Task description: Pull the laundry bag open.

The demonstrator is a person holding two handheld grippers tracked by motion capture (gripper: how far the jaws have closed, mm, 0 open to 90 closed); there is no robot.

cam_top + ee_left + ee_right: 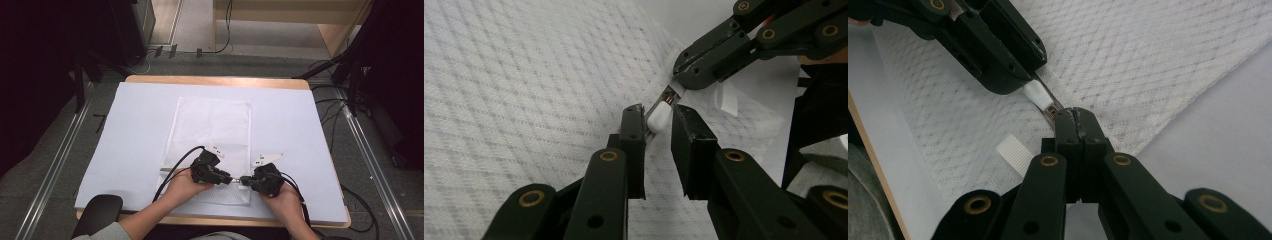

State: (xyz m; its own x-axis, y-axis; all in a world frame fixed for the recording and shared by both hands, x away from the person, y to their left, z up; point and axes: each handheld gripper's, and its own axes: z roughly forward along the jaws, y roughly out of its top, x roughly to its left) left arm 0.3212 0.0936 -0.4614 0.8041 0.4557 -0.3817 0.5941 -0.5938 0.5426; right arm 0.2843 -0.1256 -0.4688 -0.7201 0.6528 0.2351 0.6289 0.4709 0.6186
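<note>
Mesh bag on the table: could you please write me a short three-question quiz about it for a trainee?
1. True or false: the right gripper has its fingers spread wide apart.
2. What small white thing sits between the fingers of the left gripper?
3. The mesh bag lies flat on: A) a white table cover; B) the bare floor; C) a metal tray.

Key:
1. False. Its fingers are shut together, pinching the mesh bag at the zip.
2. The zip pull.
3. A.
</note>
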